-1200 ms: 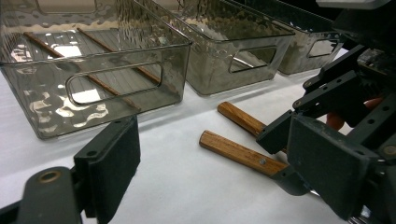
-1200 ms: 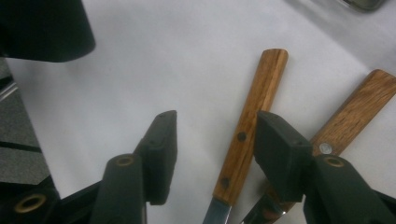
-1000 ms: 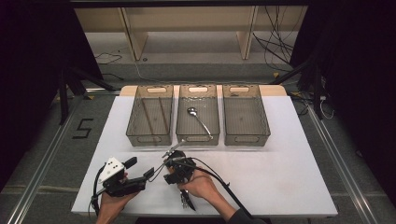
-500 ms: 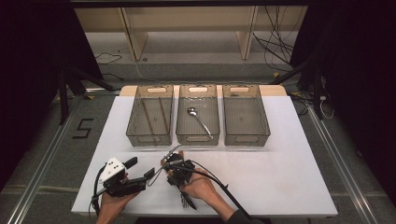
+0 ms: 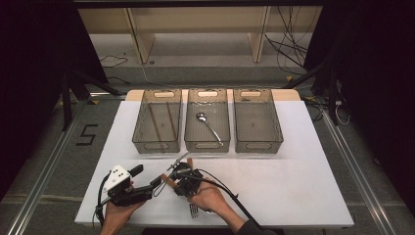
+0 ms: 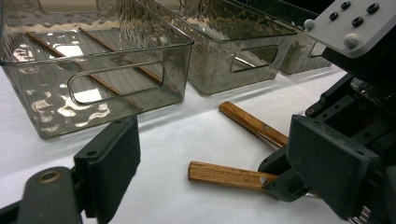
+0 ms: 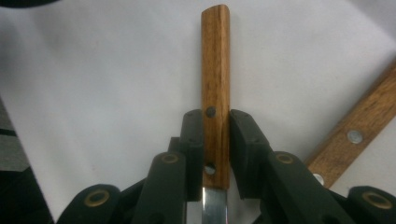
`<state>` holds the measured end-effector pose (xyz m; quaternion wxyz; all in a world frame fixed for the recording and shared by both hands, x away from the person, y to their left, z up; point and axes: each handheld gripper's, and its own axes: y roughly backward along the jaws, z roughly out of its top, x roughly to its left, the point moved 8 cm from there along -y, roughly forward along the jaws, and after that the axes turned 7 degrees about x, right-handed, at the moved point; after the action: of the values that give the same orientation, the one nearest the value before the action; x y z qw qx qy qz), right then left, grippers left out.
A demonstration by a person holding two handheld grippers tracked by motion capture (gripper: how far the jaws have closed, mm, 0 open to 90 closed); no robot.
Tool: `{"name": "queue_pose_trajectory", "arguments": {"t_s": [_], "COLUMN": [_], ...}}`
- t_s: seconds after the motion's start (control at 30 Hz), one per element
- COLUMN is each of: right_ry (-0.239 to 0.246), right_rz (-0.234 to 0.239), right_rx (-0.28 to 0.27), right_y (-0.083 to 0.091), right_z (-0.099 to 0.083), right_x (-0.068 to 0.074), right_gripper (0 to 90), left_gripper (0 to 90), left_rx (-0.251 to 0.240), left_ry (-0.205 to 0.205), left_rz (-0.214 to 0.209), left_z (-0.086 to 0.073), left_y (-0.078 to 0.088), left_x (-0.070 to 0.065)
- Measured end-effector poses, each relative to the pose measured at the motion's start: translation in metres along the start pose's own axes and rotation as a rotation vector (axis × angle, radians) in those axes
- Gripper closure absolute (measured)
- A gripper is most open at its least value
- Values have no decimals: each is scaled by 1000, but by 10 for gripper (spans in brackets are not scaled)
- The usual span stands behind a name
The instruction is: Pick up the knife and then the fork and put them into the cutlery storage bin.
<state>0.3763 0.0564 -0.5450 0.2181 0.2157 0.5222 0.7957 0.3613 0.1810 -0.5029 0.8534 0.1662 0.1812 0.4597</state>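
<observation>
Right gripper (image 7: 215, 140) jaws, just closing, flanked the wooden-handled utensil (image 7: 215, 70) flat on the white tabletop (image 5: 293, 181) near the bins; better to seat both pads squarely before lifting, clear of the second handle (image 7: 359, 130); left gripper (image 6: 224, 154) gaped empty.

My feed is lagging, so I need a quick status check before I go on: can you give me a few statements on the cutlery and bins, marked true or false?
1. The right hand-held gripper clamps a wooden-handled utensil. True.
2. The silver metal spoon lies in the rightmost bin. False: it lies in the middle smoky clear plastic bin.
3. The left hand-held gripper holds a utensil. False: its jaws stand open.
4. A second wooden handle lies on the white tabletop. True.
</observation>
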Motion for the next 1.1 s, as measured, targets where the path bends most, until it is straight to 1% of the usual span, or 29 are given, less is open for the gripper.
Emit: {"name": "queue_pose_trajectory", "arguments": {"t_s": [0.03,0.13,0.17,0.37,0.5,0.73,1.1], "right_ry": [1,3,0,5,-2,-1,-22], "right_rz": [-3,12,10,36,53,56,78], "right_rx": [-5,-20,-27,-47,-61,-80,-120], "right_y": [0,2,3,12,16,23,34], "right_z": [0,1,2,2,1,1,1], "right_x": [0,0,-1,-4,-7,-11,-18], "right_gripper": [767,767,767,768,768,769,769], "left_gripper": [174,174,173,173,173,173,174], "left_rx": [-1,-3,-3,-5,-5,-6,-5], "left_ry": [1,3,3,3,3,2,2], "left_rz": [0,0,1,3,4,6,6], "left_z": [0,0,0,1,1,1,1], "left_y": [0,0,0,0,1,1,1], "left_x": [0,0,0,0,1,1,1]}}
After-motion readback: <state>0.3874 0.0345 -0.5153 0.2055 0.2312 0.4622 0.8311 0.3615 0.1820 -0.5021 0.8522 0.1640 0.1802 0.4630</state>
